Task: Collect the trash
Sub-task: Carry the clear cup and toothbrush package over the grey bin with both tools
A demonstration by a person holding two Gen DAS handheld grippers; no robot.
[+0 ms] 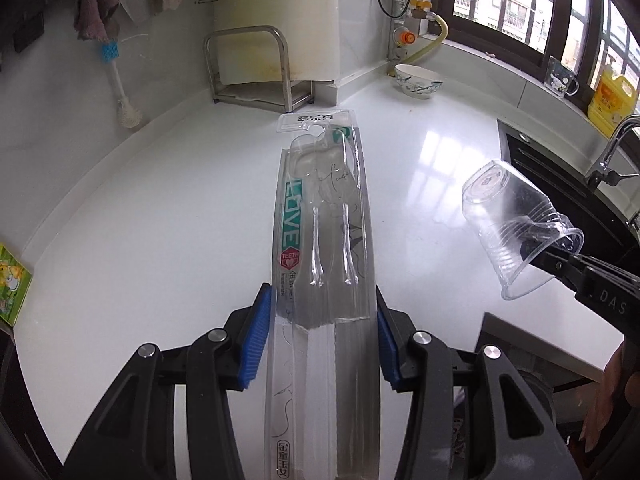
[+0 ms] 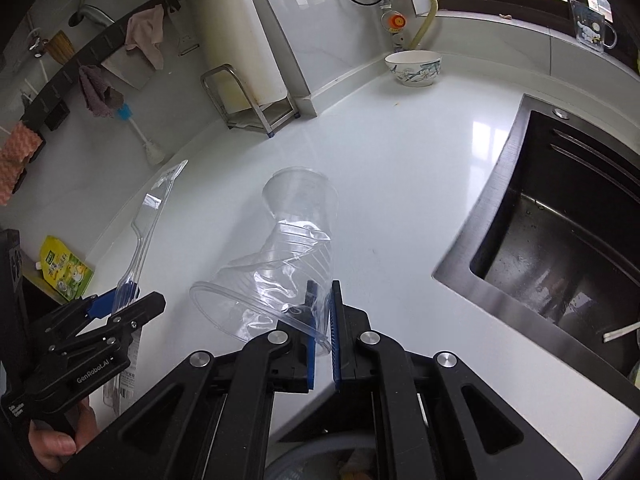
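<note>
Left wrist view: my left gripper (image 1: 324,332) stands partly open with its blue pads pressed on both long edges of a clear toothbrush pack (image 1: 322,216), which I hold lifted above the white counter (image 1: 160,220), its hang tab pointing away from me toward the steel rack (image 1: 256,68) in the corner. To the right my right gripper (image 1: 560,258) pinches the rim of a crumpled clear cup (image 1: 516,228); the cup is tipped on its side in the air, base toward the counter's back, near the dark sink (image 1: 560,184) and tap (image 1: 612,148). A patterned bowl (image 1: 418,80) stands by the back wall, a yellow bottle (image 1: 612,100) and a printed mug (image 1: 562,78) on the sill, and a green packet (image 1: 12,292) lies at the counter's left edge. Right wrist view: my right gripper (image 2: 322,320) is closed tight on the cup (image 2: 288,248), one pad inside the rim, one outside, the wall squashed between them; the cup hangs clear of the counter (image 2: 400,200), left of the sink (image 2: 560,240). My left gripper (image 2: 120,300) shows at the left, gripping the pack (image 2: 148,224) edge-on, with my hand (image 2: 56,444) on its handle. The bowl (image 2: 414,68) sits at the back, the rack (image 2: 248,100) in the corner, the green packet (image 2: 66,268) below the counter's left end.
</note>
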